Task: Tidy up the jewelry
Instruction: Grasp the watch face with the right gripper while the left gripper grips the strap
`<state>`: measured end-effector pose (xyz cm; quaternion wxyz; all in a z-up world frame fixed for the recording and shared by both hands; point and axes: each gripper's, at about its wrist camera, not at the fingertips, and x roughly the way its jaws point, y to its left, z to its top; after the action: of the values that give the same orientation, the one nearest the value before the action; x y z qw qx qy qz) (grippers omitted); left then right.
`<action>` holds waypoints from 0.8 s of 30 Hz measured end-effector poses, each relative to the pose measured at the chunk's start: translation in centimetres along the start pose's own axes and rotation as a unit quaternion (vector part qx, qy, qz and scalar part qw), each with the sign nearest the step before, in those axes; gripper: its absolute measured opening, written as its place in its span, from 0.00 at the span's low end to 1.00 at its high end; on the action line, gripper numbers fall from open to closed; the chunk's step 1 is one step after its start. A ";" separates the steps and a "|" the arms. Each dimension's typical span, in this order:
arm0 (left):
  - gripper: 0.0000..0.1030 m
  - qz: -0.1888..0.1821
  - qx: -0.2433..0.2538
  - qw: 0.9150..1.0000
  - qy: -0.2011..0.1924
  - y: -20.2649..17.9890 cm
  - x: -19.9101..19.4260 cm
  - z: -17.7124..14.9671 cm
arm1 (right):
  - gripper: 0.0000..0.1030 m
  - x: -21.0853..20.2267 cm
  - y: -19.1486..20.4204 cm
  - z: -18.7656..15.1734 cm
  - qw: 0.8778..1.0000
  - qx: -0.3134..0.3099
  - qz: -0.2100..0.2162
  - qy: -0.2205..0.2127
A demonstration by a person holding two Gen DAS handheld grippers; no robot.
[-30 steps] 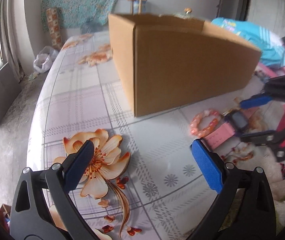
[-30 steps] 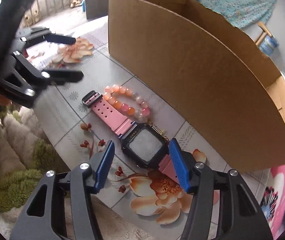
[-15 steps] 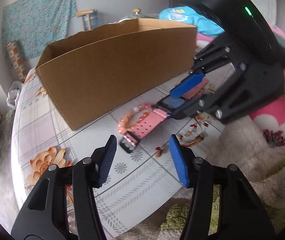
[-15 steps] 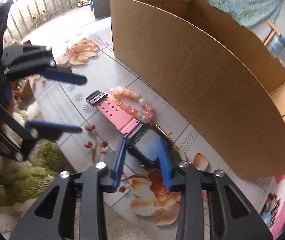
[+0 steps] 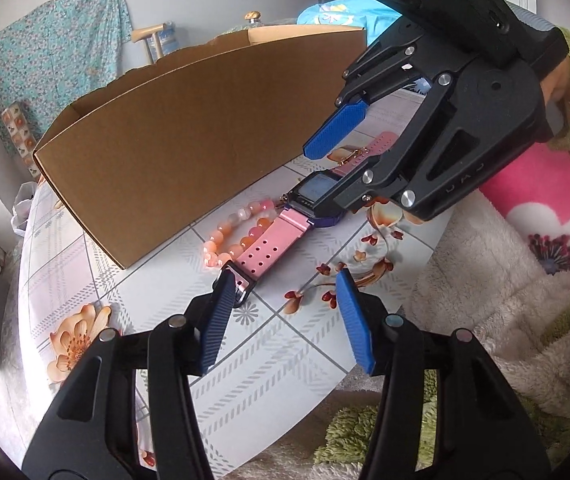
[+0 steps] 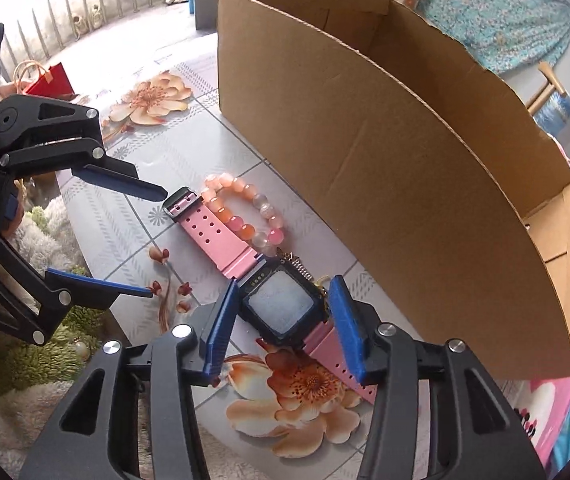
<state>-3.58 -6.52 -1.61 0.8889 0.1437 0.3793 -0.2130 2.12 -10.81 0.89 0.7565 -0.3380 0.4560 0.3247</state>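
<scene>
Nearest in the right wrist view, the right gripper (image 6: 283, 326) has its jaws opening around the dark square case of the watch (image 6: 281, 306); the case sits between the blue pads, a sliver of gap on each side. The watch lies flat on the floral table (image 6: 133, 236), grey screen up, pink perforated strap stretched out both ways. Its black buckle end reaches the left gripper (image 5: 285, 316), whose jaws stand half apart with one pad just beside the buckle, gripping nothing. A bracelet (image 6: 241, 214) of orange, pink and milky beads rests against the strap. Behind stands an open cardboard box (image 6: 385, 152).
</scene>
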 end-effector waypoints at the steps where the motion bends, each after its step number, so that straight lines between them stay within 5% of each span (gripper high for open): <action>1: 0.48 0.000 0.000 1.000 0.000 0.0 0.1 0.0 | 0.47 0.1 0.1 0.1 1.000 -0.008 0.002 0.002; 11: 0.47 0.006 0.010 1.000 -0.007 0.0 0.0 0.0 | 0.45 1.4 2.2 0.7 0.998 -0.053 0.009 0.015; 16: 0.47 0.005 0.024 1.000 -0.011 -0.5 -0.3 0.1 | 0.09 -0.1 1.4 0.5 0.998 -0.002 0.062 0.010; 24: 0.47 0.015 0.030 0.999 -0.014 -0.8 -0.1 0.5 | 0.11 -0.3 0.3 0.0 0.997 0.016 0.070 0.006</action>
<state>-3.76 -7.39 -1.31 0.8925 0.1728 0.3583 -0.2128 1.81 -10.71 1.15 0.7346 -0.2947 0.4882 0.3677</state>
